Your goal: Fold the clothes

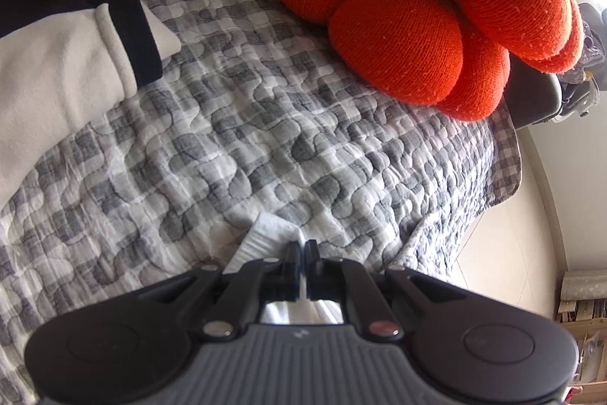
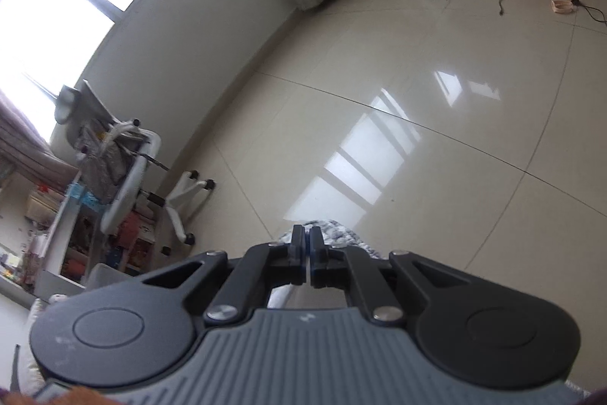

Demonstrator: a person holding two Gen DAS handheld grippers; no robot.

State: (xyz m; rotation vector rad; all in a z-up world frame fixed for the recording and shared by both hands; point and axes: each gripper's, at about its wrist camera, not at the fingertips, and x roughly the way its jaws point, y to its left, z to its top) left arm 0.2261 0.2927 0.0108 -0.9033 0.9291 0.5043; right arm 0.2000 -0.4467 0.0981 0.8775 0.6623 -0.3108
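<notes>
A white cloth lay over the checked quilt on the bed, its edge pinched in the closed left claw. A white and black garment and an orange cushion lay farther up the bed. The right claw was closed with nothing visible in it, over the tiled floor.

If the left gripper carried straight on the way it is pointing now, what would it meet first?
Probably the checked quilt on the bed. The left gripper, shut on a white cloth, points down at bare quilt; the orange cushion lies farther beyond, though depth is hard to judge.
</notes>
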